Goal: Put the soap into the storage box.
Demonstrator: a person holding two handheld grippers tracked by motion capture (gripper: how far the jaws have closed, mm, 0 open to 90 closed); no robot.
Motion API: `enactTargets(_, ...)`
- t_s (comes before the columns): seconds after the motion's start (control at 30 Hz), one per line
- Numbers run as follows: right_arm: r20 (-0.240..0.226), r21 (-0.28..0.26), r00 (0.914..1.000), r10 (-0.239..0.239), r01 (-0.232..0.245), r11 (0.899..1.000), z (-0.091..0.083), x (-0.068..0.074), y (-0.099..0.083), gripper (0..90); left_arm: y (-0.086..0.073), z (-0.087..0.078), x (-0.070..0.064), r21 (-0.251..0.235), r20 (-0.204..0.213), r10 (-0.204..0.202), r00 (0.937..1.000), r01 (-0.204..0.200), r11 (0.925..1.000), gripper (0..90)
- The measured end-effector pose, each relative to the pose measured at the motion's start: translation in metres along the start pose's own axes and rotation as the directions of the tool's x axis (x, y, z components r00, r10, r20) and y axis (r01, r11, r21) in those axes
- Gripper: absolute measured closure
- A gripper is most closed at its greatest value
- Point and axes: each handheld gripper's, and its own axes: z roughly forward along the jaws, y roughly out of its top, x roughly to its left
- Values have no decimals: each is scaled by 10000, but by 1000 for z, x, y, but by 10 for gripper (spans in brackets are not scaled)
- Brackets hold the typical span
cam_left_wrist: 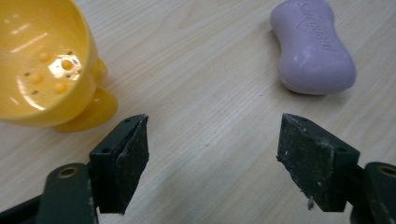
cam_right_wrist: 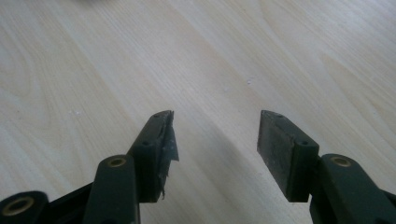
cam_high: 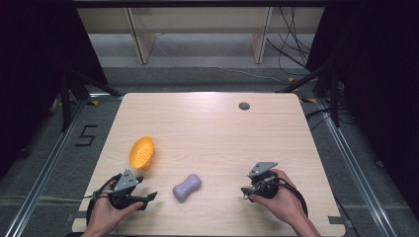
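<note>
- Left gripper [cam_high: 148, 198] sits lower left of the high view, jaws spread wide, nothing between them. Its own view confirms the gap: bare wood there.
- Right gripper [cam_high: 245, 192] lower right of the high view, jaws parted somewhat, empty; its own view has plain table [cam_right_wrist: 140, 70] ahead.
- Purple soap bar [cam_high: 187, 187] lies flat, lower centre of the high view, between the two grippers, nearer the left one. In the left gripper view it sits upper right [cam_left_wrist: 312, 45], apart from the jaws.
- Yellow perforated dish [cam_high: 142, 153] left of centre, tipped on its side; upper left in the left gripper view [cam_left_wrist: 44, 65].
- Judgement: reach for the soap is in hand. Swing the left jaws right, straddle the narrow waist, close gently; the bar looks slick.
</note>
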Motion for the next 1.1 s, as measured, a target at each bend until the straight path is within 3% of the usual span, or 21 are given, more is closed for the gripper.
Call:
enactTargets(0.03, 68, 5, 9999, -120, 120, 9999, 0, -1, -1, 462, 5, -2, 1, 60, 84, 415, 9991, -416, 9991, 253)
enactTargets(0.07, 147, -12, 9999, 23, -23, 10000, 0, -1, -1, 464, 9, -3, -1, 52, 83, 335, 9994, -336, 9994, 256)
enactTargets(0.1, 250, -92, 9997, -4, 6, 10000, 0, -1, -1, 465, 13, -3, -4, 68, 163, -22, 9999, 21, 10000, 263)
enactTargets(0.17, 281, -143, 9996, 45, -41, 9999, 0, -2, -2, 472, 21, -3, -7, 248, 252, 21, 9997, -27, 9997, 263)
enactTargets(0.23, 320, -86, 9991, -288, 290, 9995, -1, -5, -1, 476, 29, -1, -8, 336, 323, 117, 9994, -128, 9994, 262)
enactTargets(0.27, 385, -172, 9993, -17, 24, 9998, -2, -3, 0, 476, 33, -1, -8, 635, 429, 274, 9987, -301, 9975, 263)
enactTargets(0.3, 411, -120, 9991, -38, 43, 9999, -3, -4, 0, 476, 36, 1, -11, 735, 522, 13, 9986, -52, 9973, 263)
enactTargets(0.33, 554, -168, 9984, -116, 126, 9998, -2, -4, -1, 476, 40, 3, -11, 696, 525, 106, 9986, -143, 9975, 267)
enactTargets(0.37, 642, -176, 9979, -64, 76, 9998, -2, -4, -1, 477, 43, 5, -13, 776, 700, -82, 9975, 27, 9970, 284)
enactTargets(0.4, 611, -63, 9981, -62, 66, 10000, -3, -5, 0, 477, 48, 7, -12, 918, 810, 147, 9966, -222, 9955, 305)
enactTargets(0.47, 558, -24, 9983, 162, -161, 9999, -4, -6, -1, 478, 53, 12, -18, 1211, 1277, -621, 9899, 466, 9915, 325)
enactTargets(0.5, 600, -22, 9981, 156, -155, 9999, -4, -6, -2, 478, 57, 14, -17, 1336, 1389, -461, 9892, 274, 9907, 325)
enactTargets(0.53, 626, -56, 9977, 259, -256, 9997, -4, -5, -2, 478, 59, 17, -20, 1747, 1524, -705, 9858, 434, 9837, 325)
enactTargets(0.63, 633, -172, 9978, 182, -172, 9997, -4, -6, -2, 478, 69, 27, -23, 2763, 1477, -219, 9888, -200, 9609, 324)
enactTargets(0.73, 646, 20, 9970, 427, -429, 9991, -6, -4, -2, 477, 81, 36, -25, 3429, 1596, -368, 9865, -204, 9391, 319)
enactTargets(0.87, 603, 52, 9973, 425, -429, 9991, -6, -4, -2, 478, 96, 48, -29, 3964, 1499, -1004, 9836, 332, 9175, 308)
enactTargets(0.97, 567, 69, 9965, 622, -627, 9980, -6, -2, -2, 477, 104, 57, -34, 4259, 1529, -1234, 9805, 473, 9035, 308)
enactTargets(1.0, 565, 61, 9967, 588, -593, 9982, -6, -3, -3, 477, 107, 59, -36, 4424, 1487, -1372, 9793, 582, 8949, 309)
enactTargets(1.03, 535, 89, 9965, 636, -642, 9979, -6, -3, -2, 477, 110, 61, -35, 4610, 1543, -1196, 9808, 356, 8867, 310)
enactTargets(1.07, 533, 97, 9966, 635, -641, 9979, -6, -3, -3, 477, 112, 63, -37, 4705, 1551, -1252, 9799, 382, 8816, 314)
enactTargets(1.1, 574, 68, 9972, 480, -484, 9988, -6, -4, -3, 477, 114, 65, -36, 4947, 1633, -1087, 9806, 139, 8690, 316)
